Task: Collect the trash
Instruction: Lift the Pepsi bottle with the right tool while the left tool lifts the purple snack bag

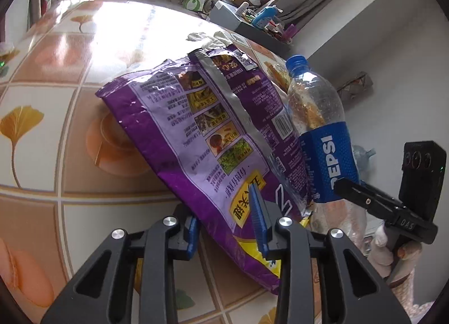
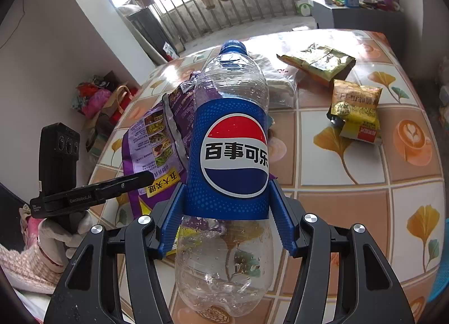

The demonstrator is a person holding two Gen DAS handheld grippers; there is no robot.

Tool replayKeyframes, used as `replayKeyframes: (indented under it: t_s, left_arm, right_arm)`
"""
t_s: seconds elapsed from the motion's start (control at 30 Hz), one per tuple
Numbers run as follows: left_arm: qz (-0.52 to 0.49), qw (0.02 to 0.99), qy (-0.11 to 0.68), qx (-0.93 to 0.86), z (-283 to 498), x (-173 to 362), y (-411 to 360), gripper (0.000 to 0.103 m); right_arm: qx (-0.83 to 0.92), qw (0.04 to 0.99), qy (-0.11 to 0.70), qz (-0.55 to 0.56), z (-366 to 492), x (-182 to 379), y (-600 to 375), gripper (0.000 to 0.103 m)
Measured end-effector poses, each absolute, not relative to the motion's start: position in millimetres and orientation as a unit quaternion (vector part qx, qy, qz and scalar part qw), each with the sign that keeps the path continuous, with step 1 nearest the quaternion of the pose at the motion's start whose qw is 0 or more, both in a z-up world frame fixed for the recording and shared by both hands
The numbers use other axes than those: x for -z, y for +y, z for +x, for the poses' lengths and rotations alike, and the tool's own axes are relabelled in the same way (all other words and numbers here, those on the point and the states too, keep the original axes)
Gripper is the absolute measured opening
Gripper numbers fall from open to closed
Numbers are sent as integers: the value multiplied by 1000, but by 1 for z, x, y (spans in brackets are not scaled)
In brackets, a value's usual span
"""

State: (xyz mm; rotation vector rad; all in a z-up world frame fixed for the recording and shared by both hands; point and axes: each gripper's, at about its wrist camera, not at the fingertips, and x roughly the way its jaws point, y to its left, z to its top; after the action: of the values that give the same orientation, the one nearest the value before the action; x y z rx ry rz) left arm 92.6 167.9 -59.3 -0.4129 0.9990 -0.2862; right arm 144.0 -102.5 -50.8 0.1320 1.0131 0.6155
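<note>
My left gripper is shut on a large purple snack bag and holds it tilted above the table; the bag also shows in the right wrist view. My right gripper is shut on an empty clear Pepsi bottle with a blue label and blue cap, held upright. The bottle also shows in the left wrist view, just right of the bag. The right gripper's body is at the right of the left wrist view, and the left gripper's body is at the left of the right wrist view.
The table has a tiled cloth with leaf and coffee prints. On it lie a yellow snack packet, a gold-green wrapper and a clear plastic bag. A grey cluttered shelf stands behind. Bags lie on the floor at left.
</note>
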Motion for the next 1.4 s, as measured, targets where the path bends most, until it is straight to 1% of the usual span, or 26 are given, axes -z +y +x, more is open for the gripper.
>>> replayKeyframes:
  t_s: [0.03, 0.07, 0.1, 0.2, 0.3, 0.43, 0.6, 0.63, 0.67, 0.7, 0.77, 1.07, 1.4]
  left_arm:
    - [-169, 856, 471, 127, 92, 57, 162, 26]
    - [-148, 862, 469, 120, 92, 56, 157, 22]
    - [-135, 866, 467, 116, 91, 55, 153, 17]
    - [-102, 877, 458, 106, 88, 51, 142, 10]
    - [-80, 883, 452, 99, 86, 49, 131, 9]
    - [-92, 870, 472, 104, 94, 56, 120, 10]
    - [-72, 876, 467, 92, 102, 57, 112, 10]
    - [-69, 878, 466, 89, 103, 56, 111, 9]
    - [-65, 880, 463, 86, 102, 56, 112, 5]
    - [-60, 882, 460, 83, 101, 55, 110, 4]
    - [-53, 886, 453, 80, 100, 52, 111, 1]
    - [-46, 901, 423, 84, 89, 32, 115, 1]
    - [-62, 909, 398, 104, 74, 10, 121, 1]
  right_arm:
    - [-289, 828, 477, 63, 144, 51, -102, 55]
    - [-289, 828, 476, 63, 143, 51, -102, 55]
    - [-288, 829, 475, 62, 143, 51, -102, 55]
    - [-286, 831, 474, 61, 142, 51, -102, 55]
    - [-284, 833, 471, 59, 140, 50, -101, 55]
    - [-283, 834, 470, 63, 139, 51, -102, 55]
    - [-279, 835, 470, 67, 139, 50, -104, 55]
    - [-279, 835, 470, 67, 139, 50, -104, 55]
    - [-277, 835, 470, 67, 139, 50, -104, 55]
    - [-276, 836, 470, 67, 138, 50, -105, 55]
    - [-274, 837, 470, 67, 138, 49, -105, 55]
    - [-274, 842, 460, 72, 134, 40, -107, 55]
    - [-269, 853, 440, 81, 127, 27, -112, 55]
